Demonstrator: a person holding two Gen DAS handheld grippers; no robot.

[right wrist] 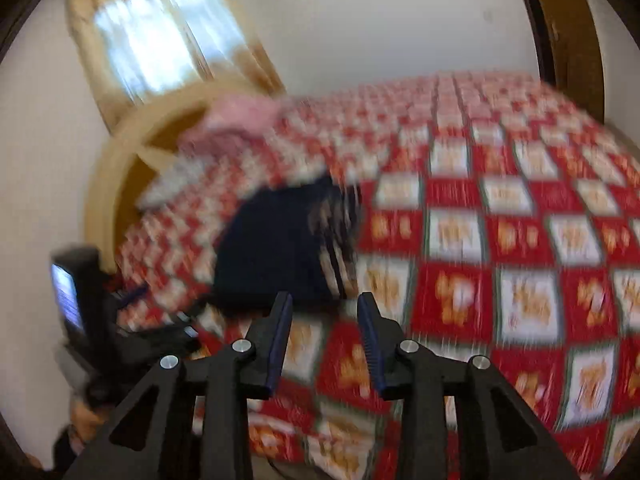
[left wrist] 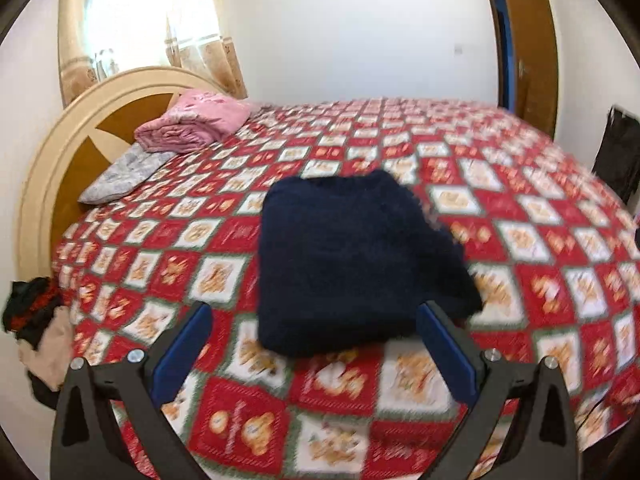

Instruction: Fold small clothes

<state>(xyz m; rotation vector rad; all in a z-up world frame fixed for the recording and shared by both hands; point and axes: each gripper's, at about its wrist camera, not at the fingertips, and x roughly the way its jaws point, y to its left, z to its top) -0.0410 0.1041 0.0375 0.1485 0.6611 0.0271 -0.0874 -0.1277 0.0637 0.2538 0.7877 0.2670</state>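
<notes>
- One dark navy garment (left wrist: 344, 264) lies folded into a rough square on the bed's red-and-white patterned cover (left wrist: 520, 208), at the centre of the left wrist view.
- Two grippers: the left gripper (left wrist: 316, 344) has its blue-padded fingers spread wide, nothing between them, the garment's near edge just past its tips.
- The right gripper (right wrist: 324, 312) stands partly spread, its fingers apart with only the cover behind the gap; the garment (right wrist: 276, 248) sits at 11 o'clock from its tips.
- One pink folded blanket (left wrist: 192, 122) and one grey pillow (left wrist: 120, 176) lie at 10 o'clock by the headboard (left wrist: 60, 152).
- Only the left wrist view shows the clothes pile (left wrist: 36, 328) at 8 o'clock and the brown door (left wrist: 528, 48) at 1 o'clock.
- Only the blurred right wrist view shows the left gripper's body, with a lit screen (right wrist: 66, 296), at 9 o'clock.
</notes>
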